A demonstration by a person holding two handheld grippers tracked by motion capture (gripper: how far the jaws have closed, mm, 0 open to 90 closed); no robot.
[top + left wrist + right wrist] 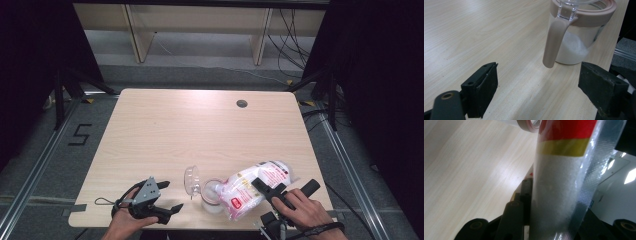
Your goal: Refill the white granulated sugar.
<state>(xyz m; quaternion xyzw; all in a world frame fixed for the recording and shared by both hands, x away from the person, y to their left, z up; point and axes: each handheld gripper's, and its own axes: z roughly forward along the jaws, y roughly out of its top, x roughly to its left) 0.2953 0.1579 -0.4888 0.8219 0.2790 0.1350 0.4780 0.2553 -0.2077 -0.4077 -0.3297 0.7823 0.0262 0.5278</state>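
- Sugar bag (252, 187), a clear plastic pouch with red and yellow print and white grains inside, is tipped over the open jar (212, 196) near the front edge of the wooden table (200, 125), its lower end at the jar's mouth.
- Right gripper (270, 190) is clamped on the bag's upper end; in the right gripper view the pouch (560, 190) is pinched between the two black jaws, which stand only partly closed around it.
- Jar has a clear body, a pinkish rim and a pinkish handle (554, 42), and white grains lie in its bottom (572, 48).
- Its clear hinged lid (191, 180) stands flipped open on the jar's left side.
- Left gripper (167, 197) rests low at the table's front left, just beside the jar but apart from it; its jaws stand wide apart with nothing between them, pointed toward the jar's handle.
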